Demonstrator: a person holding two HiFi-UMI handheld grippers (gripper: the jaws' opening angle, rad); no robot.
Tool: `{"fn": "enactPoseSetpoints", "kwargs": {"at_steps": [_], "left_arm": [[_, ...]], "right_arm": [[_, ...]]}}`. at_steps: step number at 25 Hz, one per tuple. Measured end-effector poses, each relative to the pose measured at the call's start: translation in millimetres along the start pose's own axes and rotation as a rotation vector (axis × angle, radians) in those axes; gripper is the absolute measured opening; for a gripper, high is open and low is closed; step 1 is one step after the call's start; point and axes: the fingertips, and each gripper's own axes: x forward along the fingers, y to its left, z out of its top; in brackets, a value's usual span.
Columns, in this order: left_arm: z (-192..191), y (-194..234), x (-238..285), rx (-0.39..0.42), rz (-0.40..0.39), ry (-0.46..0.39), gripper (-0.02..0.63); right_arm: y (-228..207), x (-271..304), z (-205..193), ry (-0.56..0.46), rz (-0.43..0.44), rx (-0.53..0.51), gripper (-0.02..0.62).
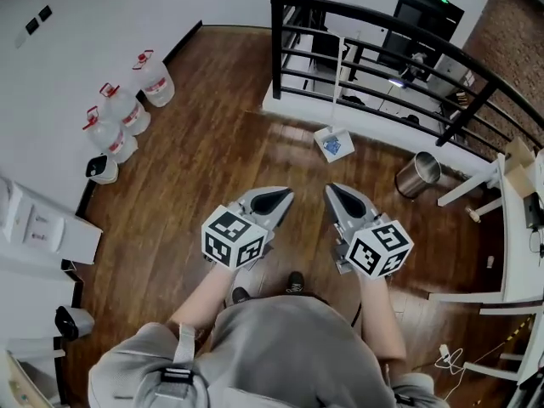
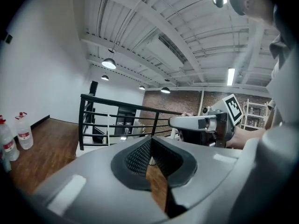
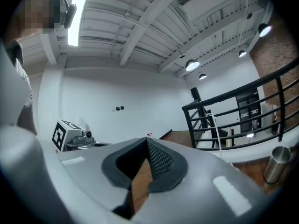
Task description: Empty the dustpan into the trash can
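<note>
A white long-handled dustpan (image 1: pixel 333 144), with something blue in its tray, stands just before the black metal railing (image 1: pixel 365 24). A shiny steel trash can (image 1: pixel 416 174) sits near it along that railing. Left gripper (image 1: pixel 283 196) and right gripper (image 1: pixel 332 190) are both clenched on nothing, well short of the railing.

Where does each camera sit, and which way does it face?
Head view: on the person's head, facing steeply down at the floor; shows forearms, left hand-held gripper, right hand-held gripper.
Left gripper view: on the left hand-held gripper, facing the railing; shows its shut jaws.
Right gripper view: on the right one, facing the white wall; shows its shut jaws.
Shared: railing in all three; trash can in head and right gripper views.
</note>
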Motion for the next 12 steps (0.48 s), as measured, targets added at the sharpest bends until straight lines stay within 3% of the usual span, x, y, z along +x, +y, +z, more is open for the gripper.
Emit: {"fn": "enactPoseSetpoints", "kwargs": {"at_steps": [6, 12], "left_arm": [[16.0, -11.1, 72.6, 0.021, -0.025, 0.003, 0.005], [30.1, -0.2, 114.6, 0.026, -0.041, 0.009, 0.005]], "right_arm": [[-76.4, -24.9, 32.5, -0.038, -0.047, -0.004, -0.002], [-119.5, -13.8, 51.2, -0.05, -0.052, 0.01, -0.002]]}}
